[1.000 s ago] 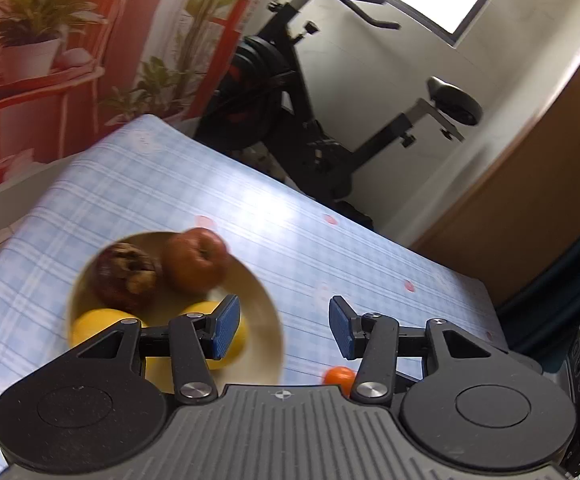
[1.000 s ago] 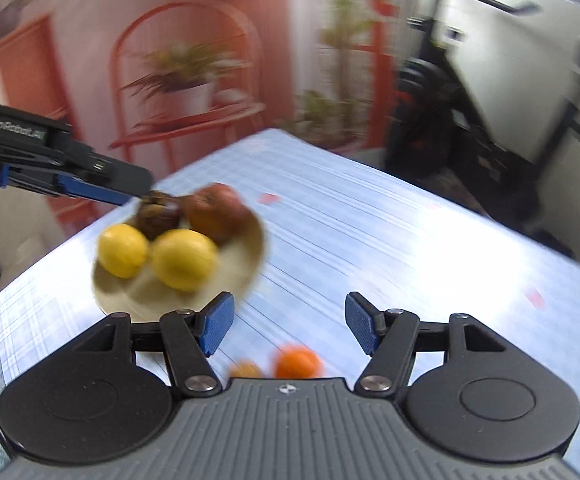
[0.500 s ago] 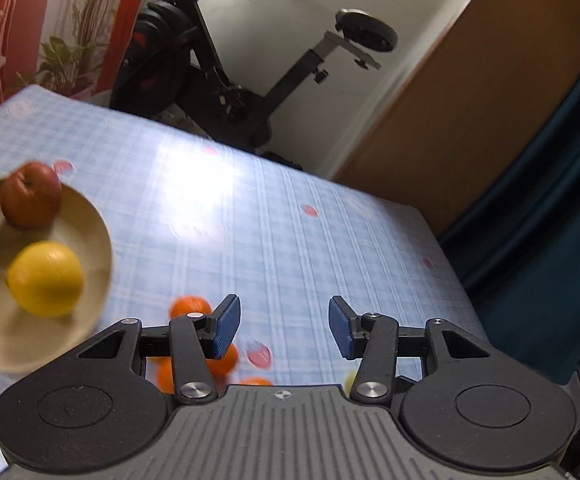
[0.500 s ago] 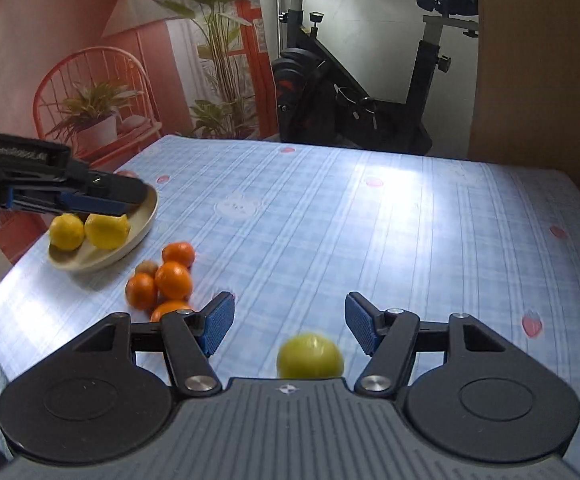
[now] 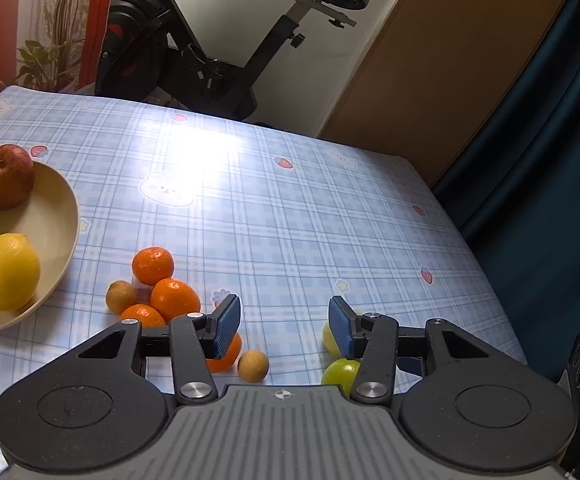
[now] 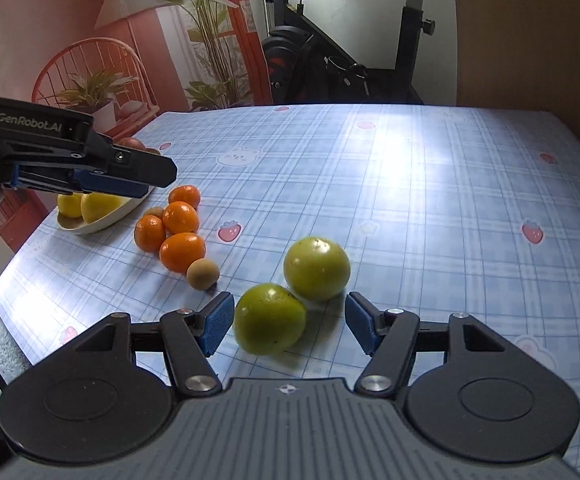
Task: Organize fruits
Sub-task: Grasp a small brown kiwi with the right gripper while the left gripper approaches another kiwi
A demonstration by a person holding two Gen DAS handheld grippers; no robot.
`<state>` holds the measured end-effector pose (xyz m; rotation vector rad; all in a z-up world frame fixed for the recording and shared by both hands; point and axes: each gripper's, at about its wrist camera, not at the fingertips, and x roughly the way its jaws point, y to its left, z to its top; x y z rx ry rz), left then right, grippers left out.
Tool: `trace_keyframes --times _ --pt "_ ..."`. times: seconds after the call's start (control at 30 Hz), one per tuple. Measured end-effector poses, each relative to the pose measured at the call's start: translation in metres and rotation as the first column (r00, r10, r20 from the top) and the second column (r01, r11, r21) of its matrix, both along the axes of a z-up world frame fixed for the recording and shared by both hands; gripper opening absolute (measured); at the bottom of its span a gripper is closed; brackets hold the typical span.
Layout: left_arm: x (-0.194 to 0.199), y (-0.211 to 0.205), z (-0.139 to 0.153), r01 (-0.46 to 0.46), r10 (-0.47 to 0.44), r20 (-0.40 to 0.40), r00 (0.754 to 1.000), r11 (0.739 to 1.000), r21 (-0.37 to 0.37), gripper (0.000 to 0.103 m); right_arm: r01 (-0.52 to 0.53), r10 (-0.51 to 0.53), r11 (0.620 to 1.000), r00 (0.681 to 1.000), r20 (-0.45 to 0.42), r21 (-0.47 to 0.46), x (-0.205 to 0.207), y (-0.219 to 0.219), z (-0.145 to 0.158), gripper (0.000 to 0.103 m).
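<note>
Tangerine point(image 5: 226, 354) half behind left gripper point(image 5: 284, 322)

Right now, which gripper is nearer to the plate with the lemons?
Left. The left gripper hangs just over the plate; the right gripper sits by the green fruits, well away from it.

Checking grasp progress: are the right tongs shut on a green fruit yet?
Open. The right tongs straddle the nearer green fruit, with gaps visible beside both pads.

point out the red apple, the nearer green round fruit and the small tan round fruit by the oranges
red apple point(image 5: 6, 176), left wrist view, its front skin
nearer green round fruit point(image 6: 270, 319), right wrist view, its middle
small tan round fruit point(image 6: 202, 274), right wrist view, its middle
</note>
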<state>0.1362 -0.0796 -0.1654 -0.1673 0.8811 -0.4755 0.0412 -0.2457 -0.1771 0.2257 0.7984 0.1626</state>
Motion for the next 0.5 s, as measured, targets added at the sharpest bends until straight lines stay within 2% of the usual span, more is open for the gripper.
trace_keyframes --times 0.1,0.23,0.3,0.4,0.43,0.5 --pt "-0.005 0.003 0.002 -0.016 0.016 0.021 1.000 0.999 0.042 0.051 -0.002 0.002 1.000 1.000 0.010 -0.003 0.001 0.001 0.002 0.065" --pt "-0.004 0.019 0.003 -0.075 0.074 0.006 0.997 0.996 0.045 0.051 -0.021 0.021 1.000 0.999 0.032 0.003 0.008 0.002 0.011 0.065" --pt "-0.004 0.029 0.005 -0.094 0.092 0.023 0.995 0.994 0.062 0.051 -0.072 0.072 0.997 0.996 0.052 0.001 0.013 0.005 0.016 0.058" --pt "-0.001 0.045 0.007 -0.136 0.134 0.027 0.991 0.989 0.064 0.048 -0.167 0.166 0.986 0.986 0.032 0.025 0.028 0.019 0.012 0.052" --pt "0.001 0.049 0.008 -0.148 0.147 0.028 0.989 0.987 0.067 0.044 -0.192 0.191 0.981 0.981 0.026 0.017 0.032 0.026 0.010 0.051" --pt "0.003 0.056 0.011 -0.168 0.164 0.051 0.985 0.981 0.101 0.042 -0.231 0.231 0.973 0.973 0.018 -0.012 0.040 0.040 0.006 0.044"
